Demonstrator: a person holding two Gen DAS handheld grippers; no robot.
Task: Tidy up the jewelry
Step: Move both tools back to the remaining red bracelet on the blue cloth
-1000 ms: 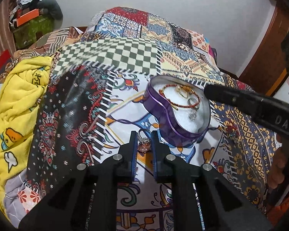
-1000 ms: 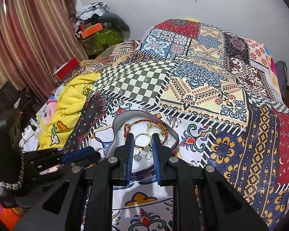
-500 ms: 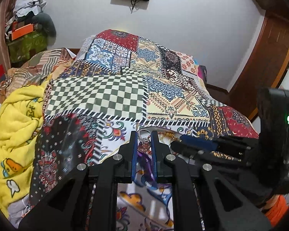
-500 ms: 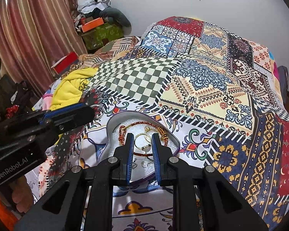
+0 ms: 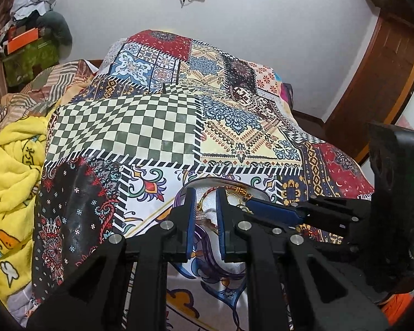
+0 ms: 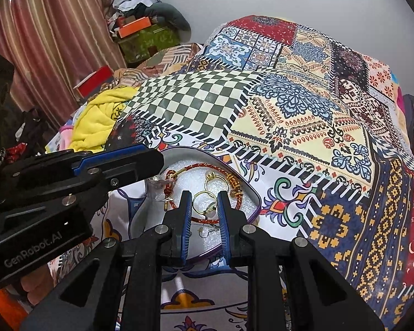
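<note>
A purple heart-shaped tin (image 6: 255,195) lined with white foam rests on the patchwork bedspread (image 6: 303,115). Inside lie a red-and-gold bracelet (image 6: 204,167) and gold rings (image 6: 204,202). The left gripper (image 5: 204,193) hovers over the tin's 9 o'clock edge, its fingers slightly parted around a small silvery ring (image 5: 205,218); whether they pinch it cannot be told. The right gripper (image 6: 204,195) sits spread at 6 o'clock, touching nothing.

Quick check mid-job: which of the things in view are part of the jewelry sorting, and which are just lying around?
Job:
purple tin
red bracelet
gold rings
clear-stone ring

Lying about:
yellow blanket
green box
orange box
</note>
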